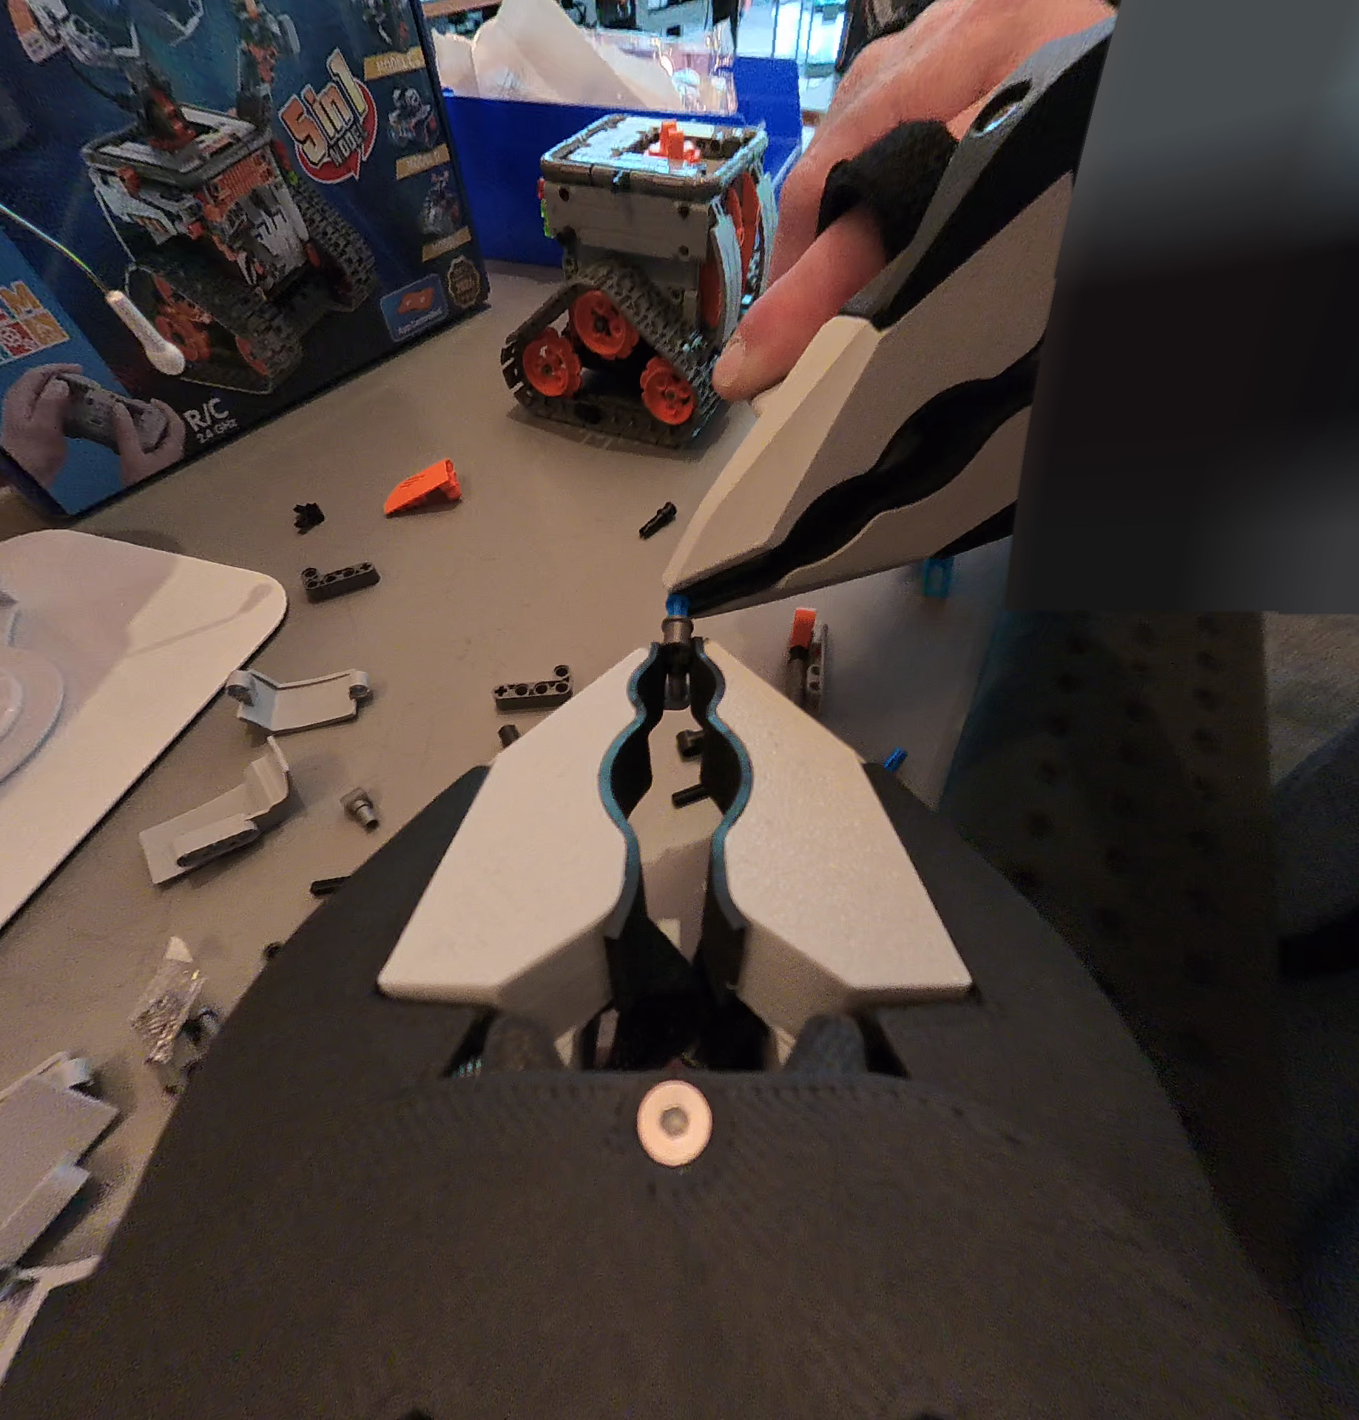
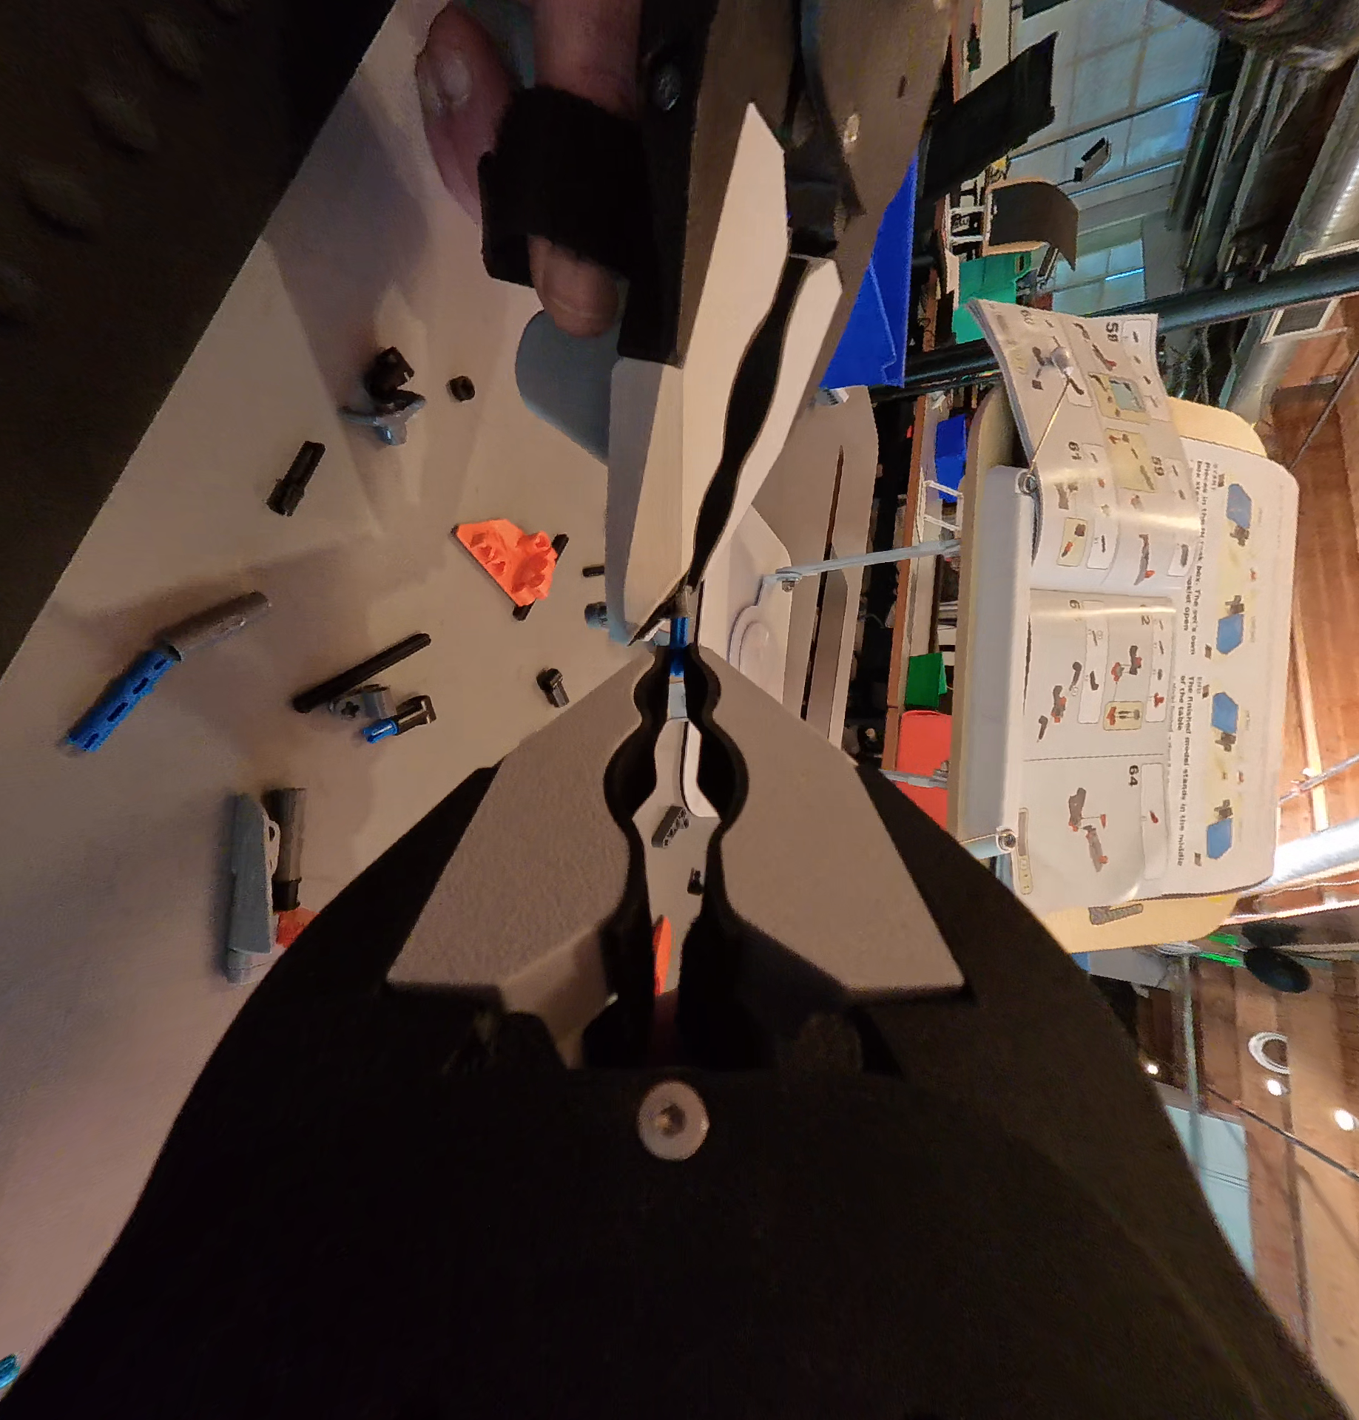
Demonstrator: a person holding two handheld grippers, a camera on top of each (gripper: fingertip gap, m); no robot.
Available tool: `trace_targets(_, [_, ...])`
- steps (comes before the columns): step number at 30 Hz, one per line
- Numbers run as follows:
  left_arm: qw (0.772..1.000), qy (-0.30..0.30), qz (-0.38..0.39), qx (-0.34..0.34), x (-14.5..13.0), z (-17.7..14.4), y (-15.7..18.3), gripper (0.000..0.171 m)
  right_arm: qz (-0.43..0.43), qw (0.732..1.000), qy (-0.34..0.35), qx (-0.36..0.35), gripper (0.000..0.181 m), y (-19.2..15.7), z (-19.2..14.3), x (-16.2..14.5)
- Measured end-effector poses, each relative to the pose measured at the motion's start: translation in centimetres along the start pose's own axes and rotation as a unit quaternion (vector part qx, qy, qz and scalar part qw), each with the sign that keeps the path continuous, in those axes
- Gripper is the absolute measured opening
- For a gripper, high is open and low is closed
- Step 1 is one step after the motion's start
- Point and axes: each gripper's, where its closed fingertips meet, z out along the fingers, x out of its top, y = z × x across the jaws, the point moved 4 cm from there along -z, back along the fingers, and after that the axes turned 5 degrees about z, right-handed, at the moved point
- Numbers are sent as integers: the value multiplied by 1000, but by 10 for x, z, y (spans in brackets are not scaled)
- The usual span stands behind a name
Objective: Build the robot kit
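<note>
Grey matte bench (image 1: 461, 615) is carrying scattered plastic building pcs, w/ a glossy blue toy box (image 1: 199, 230) standing at the back left. Left claw (image 1: 677, 653), grey faceted fingers w/ wavy black inner edges, is pinching a small dark grey connector (image 1: 677, 632) at its tips. Right claw (image 1: 680, 603) is coming in from upper right, tips closed on a small blue pin (image 1: 677, 602) that is touching the connector's top end. Right wrist view is showing the same joint rolled sideways: right claw (image 2: 680, 662) gripping the blue pin (image 2: 679, 636), left claw (image 2: 672, 603) meeting it tip to tip, strapped fingers (image 2: 576, 284) on its black handle. Only the left wrist view is showing the half-built tracked model (image 1: 645, 284) w/ orange wheels, an orange wedge (image 1: 422, 488), black hole beams and curved grey panels. Only the right wrist view is showing an open instruction booklet (image 2: 1122, 599) clipped on a white stand, a blue perforated beam (image 2: 119, 699), a black axle (image 2: 361, 672) and an orange gear-like pc (image 2: 511, 561).
</note>
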Motion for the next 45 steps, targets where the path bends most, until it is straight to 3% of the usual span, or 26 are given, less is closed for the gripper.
trace_targets(13, [993, -78, 77, 47, -11, 10, 1, 5, -90, 995, -44, -8, 0, -13, 7, -3])
trace_targets(33, [991, -87, 86, 52, -13, 11, 2, 4, -114, 993, -39, -13, 0, -17, 8, 1])
trace_targets(38, [996, -56, 57, 47, -7, 11, 2, 5, -47, 999, -16, 2, 3, -10, 6, -1])
trace_targets(43, [998, 22, -39, 40, 10, 6, -6, 5, 123, 992, 31, 11, 22, 11, -6, 0])
trace_targets(45, [995, 57, -79, 37, 16, 4, -11, 6, 150, 988, 30, 5, 37, 17, -6, -1])
